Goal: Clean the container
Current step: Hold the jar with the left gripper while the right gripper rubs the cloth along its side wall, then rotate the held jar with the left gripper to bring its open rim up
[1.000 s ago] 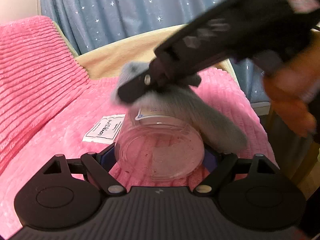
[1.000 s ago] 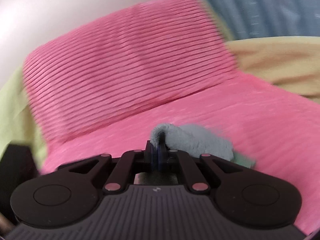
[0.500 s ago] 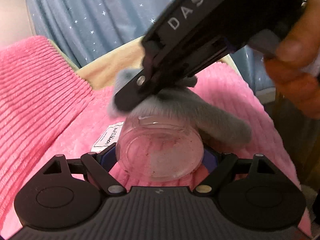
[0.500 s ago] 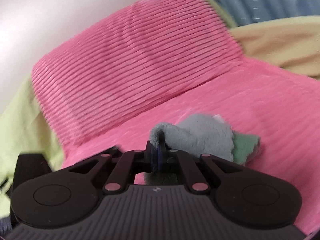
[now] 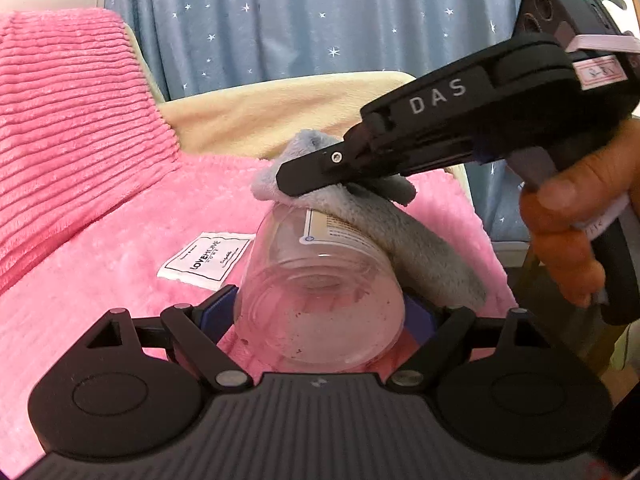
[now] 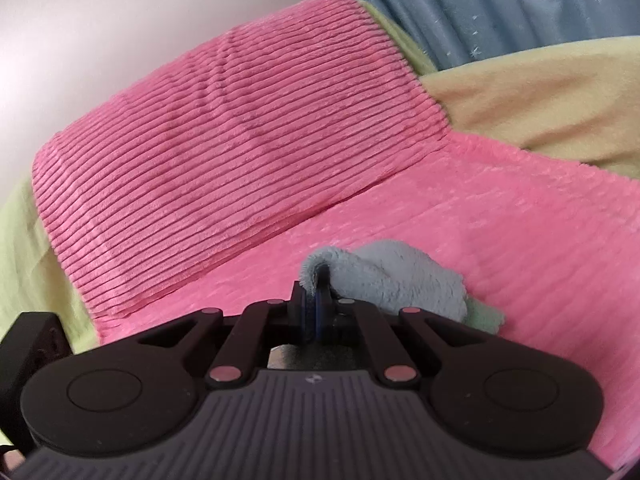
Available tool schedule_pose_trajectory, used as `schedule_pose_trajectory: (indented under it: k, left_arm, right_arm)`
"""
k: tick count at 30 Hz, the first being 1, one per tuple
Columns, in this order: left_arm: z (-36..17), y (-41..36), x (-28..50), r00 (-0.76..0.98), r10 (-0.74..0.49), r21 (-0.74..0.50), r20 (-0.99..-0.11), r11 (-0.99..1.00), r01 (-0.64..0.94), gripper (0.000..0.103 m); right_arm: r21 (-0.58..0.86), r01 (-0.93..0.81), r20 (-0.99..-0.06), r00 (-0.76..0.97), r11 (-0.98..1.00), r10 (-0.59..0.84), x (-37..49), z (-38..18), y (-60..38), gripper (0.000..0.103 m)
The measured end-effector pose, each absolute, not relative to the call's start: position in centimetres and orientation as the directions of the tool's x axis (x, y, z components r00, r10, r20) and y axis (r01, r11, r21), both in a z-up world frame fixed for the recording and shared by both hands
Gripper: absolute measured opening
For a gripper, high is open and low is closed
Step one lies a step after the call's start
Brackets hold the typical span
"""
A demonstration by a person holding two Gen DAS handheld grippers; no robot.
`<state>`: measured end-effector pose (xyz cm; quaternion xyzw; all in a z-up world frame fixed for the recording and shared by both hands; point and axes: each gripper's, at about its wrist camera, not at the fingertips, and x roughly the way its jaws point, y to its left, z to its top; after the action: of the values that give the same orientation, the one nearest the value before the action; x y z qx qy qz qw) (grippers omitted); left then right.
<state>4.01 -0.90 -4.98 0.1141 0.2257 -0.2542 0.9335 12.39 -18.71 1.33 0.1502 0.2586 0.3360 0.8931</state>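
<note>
A clear plastic container (image 5: 316,280) lies on its side with its smudged bottom toward the left wrist camera. My left gripper (image 5: 322,308) is shut on it, a blue pad pressing on each side. My right gripper (image 5: 288,178) comes in from the upper right and is shut on a grey fluffy cloth (image 5: 400,232). The cloth drapes over the container's upper right side and partly covers its paper label (image 5: 336,232). In the right wrist view the right gripper (image 6: 318,300) pinches the cloth (image 6: 392,280); the container is hidden there.
A pink fleece blanket (image 5: 120,248) with a white tag (image 5: 204,260) lies under the container. A ribbed pink cushion (image 6: 224,152) stands at the left, a beige cover (image 5: 272,108) behind, a blue star curtain (image 5: 280,16) at the back. A person's hand (image 5: 580,208) holds the right gripper.
The right gripper and its cloth have slid a little to the right over the container's top. More of the container's side and paper label shows now. Both grips are unchanged.
</note>
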Motion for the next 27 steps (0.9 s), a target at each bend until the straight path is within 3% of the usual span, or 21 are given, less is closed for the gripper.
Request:
schedule_pose_trajectory:
  k: [6, 12, 17, 27]
  left_arm:
    - [-4.8, -2.0, 3.5, 0.804, -0.358, 0.288, -0.474, 0.8, 0.526, 0.086]
    - [-4.2, -2.1, 2.9, 0.802, -0.375, 0.278, -0.464, 0.799, 0.534, 0.086]
    - [-1.9, -1.2, 2.2, 0.835, -0.379, 0.26, -0.398, 0.827, 0.499, 0.086]
    - [-1.2, -0.9, 3.9, 0.842, -0.365, 0.215, -0.397, 0.855, 0.472, 0.086]
  right_arm:
    - [0.367, -0.635, -0.389, 0.559, 0.68, 0.732, 10.6, 1.9, -16.4, 0.001]
    - [0.426, -0.47, -0.369, 0.69, 0.773, 0.623, 12.2, 1.7, -19.5, 0.001]
    - [0.451, -0.451, -0.362, 0.696, 0.77, 0.62, 11.9, 1.8, -19.7, 0.003]
    - [0.476, -0.413, -0.376, 0.703, 0.776, 0.604, 12.2, 1.5, -19.4, 0.003]
